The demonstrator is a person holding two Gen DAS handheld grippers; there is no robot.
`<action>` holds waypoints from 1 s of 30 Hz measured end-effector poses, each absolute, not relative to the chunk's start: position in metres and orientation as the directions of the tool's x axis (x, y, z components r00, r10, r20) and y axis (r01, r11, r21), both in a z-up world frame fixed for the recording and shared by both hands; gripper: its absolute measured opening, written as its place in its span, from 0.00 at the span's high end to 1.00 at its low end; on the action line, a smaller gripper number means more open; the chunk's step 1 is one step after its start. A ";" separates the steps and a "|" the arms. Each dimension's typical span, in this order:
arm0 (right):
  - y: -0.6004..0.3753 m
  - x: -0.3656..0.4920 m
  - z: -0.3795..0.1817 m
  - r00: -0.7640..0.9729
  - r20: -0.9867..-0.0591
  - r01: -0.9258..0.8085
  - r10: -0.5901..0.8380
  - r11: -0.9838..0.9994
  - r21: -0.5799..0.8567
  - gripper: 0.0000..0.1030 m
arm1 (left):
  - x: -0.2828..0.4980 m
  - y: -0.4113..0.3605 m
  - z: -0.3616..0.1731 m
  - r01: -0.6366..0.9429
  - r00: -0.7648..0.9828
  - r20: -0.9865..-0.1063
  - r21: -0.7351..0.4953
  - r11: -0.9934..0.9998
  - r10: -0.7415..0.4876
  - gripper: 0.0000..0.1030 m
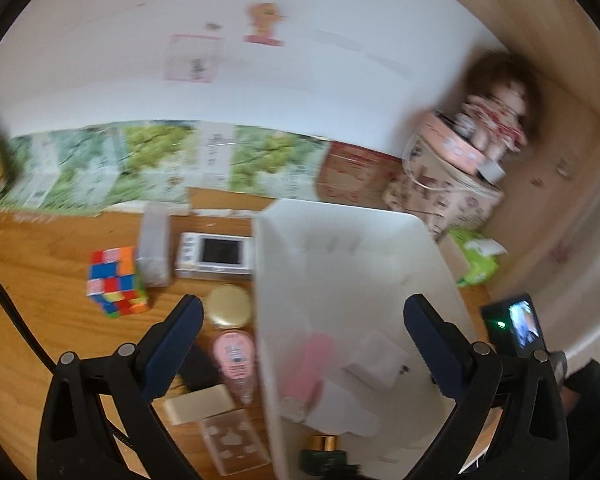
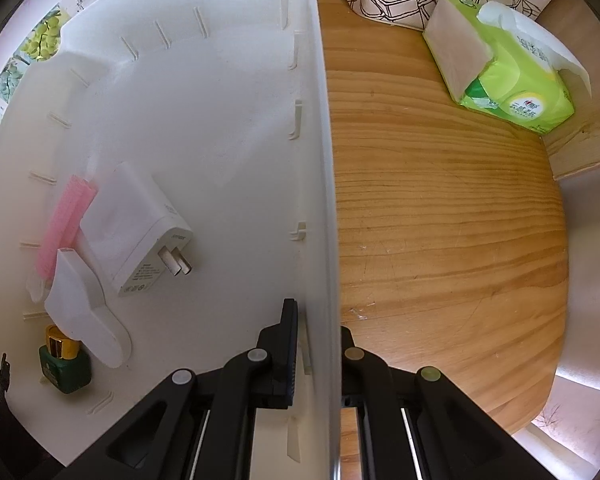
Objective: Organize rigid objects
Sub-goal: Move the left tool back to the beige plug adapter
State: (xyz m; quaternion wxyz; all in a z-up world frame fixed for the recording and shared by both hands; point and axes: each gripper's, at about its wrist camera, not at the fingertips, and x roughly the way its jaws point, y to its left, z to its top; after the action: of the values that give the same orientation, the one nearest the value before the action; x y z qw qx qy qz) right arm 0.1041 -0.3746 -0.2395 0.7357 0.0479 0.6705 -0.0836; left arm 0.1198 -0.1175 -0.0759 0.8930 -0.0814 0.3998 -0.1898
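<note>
A: Right gripper (image 2: 318, 344): jaws closed down on the right wall of the white bin (image 2: 320, 160), one finger inside, one outside. Left gripper (image 1: 304, 344): jaws spread wide, holding nothing, hovering over the bin's near-left part.

B: Bin contents?

A: Right wrist view is sharp: white charger (image 2: 140, 232) with prongs out, pink brush (image 2: 62, 224) beside it at the left wall, a white curved piece (image 2: 84, 312) overlapping both, a green bottle with gold cap (image 2: 64, 364) at the near corner. Left wrist view is blurred; the same items show only as pale shapes.

B: Outside the bin?

A: Only the left view shows the bench (image 1: 40, 320) to the bin's left: Rubik's cube (image 1: 116, 280), clear box (image 1: 154, 246), silver device with screen (image 1: 214, 256), gold round tin (image 1: 229, 306), pink tape dispenser (image 1: 236, 356), more small boxes nearer. Only the right view shows clearly the green tissue pack (image 2: 508, 64), well apart from the bin's right wall.
</note>
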 end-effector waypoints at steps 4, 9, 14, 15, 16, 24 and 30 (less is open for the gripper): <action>-0.374 0.103 -0.240 0.087 -0.994 0.187 -0.060 0.981 -0.042 0.91 | 0.122 -0.094 -0.081 0.189 0.633 -0.693 -0.294 0.937 -0.345 0.02; -0.371 0.104 -0.241 0.083 -0.994 0.175 -0.068 0.983 -0.053 0.91 | 0.121 -0.074 -0.086 0.113 0.647 -0.710 -0.271 0.956 -0.277 0.02; -0.370 0.104 -0.241 0.083 -0.994 0.174 -0.071 0.983 -0.055 0.91 | 0.120 -0.059 -0.092 0.063 0.641 -0.730 -0.258 0.964 -0.237 0.02; -0.370 0.104 -0.241 0.084 -0.994 0.174 -0.071 0.983 -0.055 0.91 | 0.120 -0.056 -0.093 0.056 0.636 -0.736 -0.254 0.966 -0.230 0.02; -0.370 0.104 -0.241 0.084 -0.994 0.174 -0.070 0.983 -0.055 0.90 | 0.120 -0.055 -0.094 0.051 0.633 -0.740 -0.251 0.967 -0.226 0.02; -0.372 0.104 -0.243 0.089 -0.994 0.182 -0.069 0.982 -0.052 0.90 | 0.121 -0.044 -0.118 -0.013 0.557 -0.807 -0.242 0.970 -0.194 0.02; -0.372 0.102 -0.243 0.088 -0.993 0.181 -0.073 0.982 -0.056 0.90 | 0.123 -0.045 -0.140 -0.029 0.483 -0.857 -0.218 0.975 -0.178 0.02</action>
State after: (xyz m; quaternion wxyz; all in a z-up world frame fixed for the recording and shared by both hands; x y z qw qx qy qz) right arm 0.1018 -0.3723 -0.2426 0.7364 0.0406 0.6698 -0.0862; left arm 0.1227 -0.0445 -0.1396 0.8552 -0.1018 0.5064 -0.0435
